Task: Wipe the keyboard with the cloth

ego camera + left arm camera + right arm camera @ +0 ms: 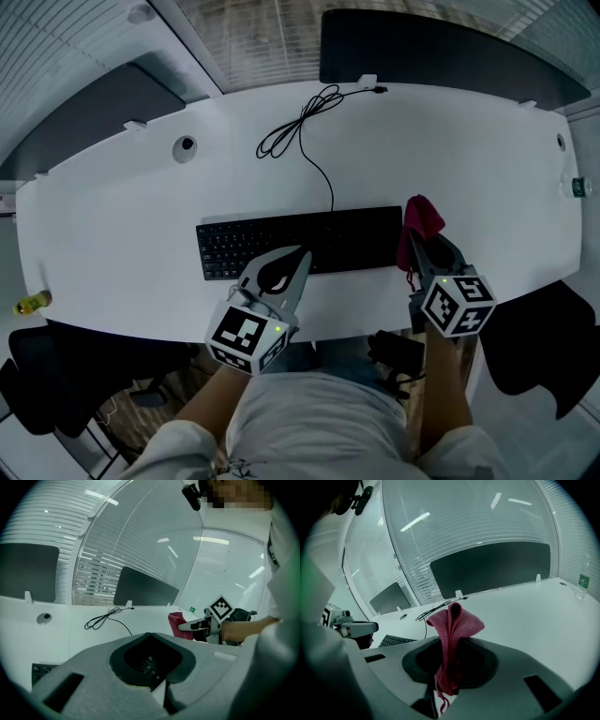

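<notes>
On the white bench (112, 225), only the head view gives the whole keyboard (356, 234). Its long axis runs left to right, with the right end slightly farther off, and the cable (300, 127) leaves from the far edge. Left gripper (298, 255) at the keyboard's near edge, jaws together, nothing held. Its own view shows just a few keys through the jaw opening. Right gripper (418, 242) just beside the keyboard's right end, jaws clamped on the red cloth (423, 217). Right gripper view adds that the cloth stands folded above the jaws, with a frayed tail hanging below.
</notes>
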Motion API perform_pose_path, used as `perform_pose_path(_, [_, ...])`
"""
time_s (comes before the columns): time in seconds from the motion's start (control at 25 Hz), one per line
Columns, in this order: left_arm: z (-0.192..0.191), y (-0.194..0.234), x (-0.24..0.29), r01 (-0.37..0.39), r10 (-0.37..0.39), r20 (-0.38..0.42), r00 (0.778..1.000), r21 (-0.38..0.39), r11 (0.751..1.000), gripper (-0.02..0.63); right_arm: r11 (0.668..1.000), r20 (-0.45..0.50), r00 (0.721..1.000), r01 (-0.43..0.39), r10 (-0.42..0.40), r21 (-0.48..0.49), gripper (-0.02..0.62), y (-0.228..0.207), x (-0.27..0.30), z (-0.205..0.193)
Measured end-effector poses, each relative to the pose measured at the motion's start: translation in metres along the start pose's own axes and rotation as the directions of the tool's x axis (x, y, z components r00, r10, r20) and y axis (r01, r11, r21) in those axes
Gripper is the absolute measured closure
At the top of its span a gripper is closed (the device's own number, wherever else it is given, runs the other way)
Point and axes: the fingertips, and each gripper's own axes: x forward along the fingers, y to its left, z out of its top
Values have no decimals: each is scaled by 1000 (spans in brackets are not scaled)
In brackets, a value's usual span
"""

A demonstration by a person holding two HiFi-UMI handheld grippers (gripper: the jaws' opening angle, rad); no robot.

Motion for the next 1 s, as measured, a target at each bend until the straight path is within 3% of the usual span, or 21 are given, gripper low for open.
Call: perform_pose_path(1.0, [-32,23,13,-29,26,-41,999,-74,997,595,1000,-127,992,6,-7,-5,525,-20,55,-17])
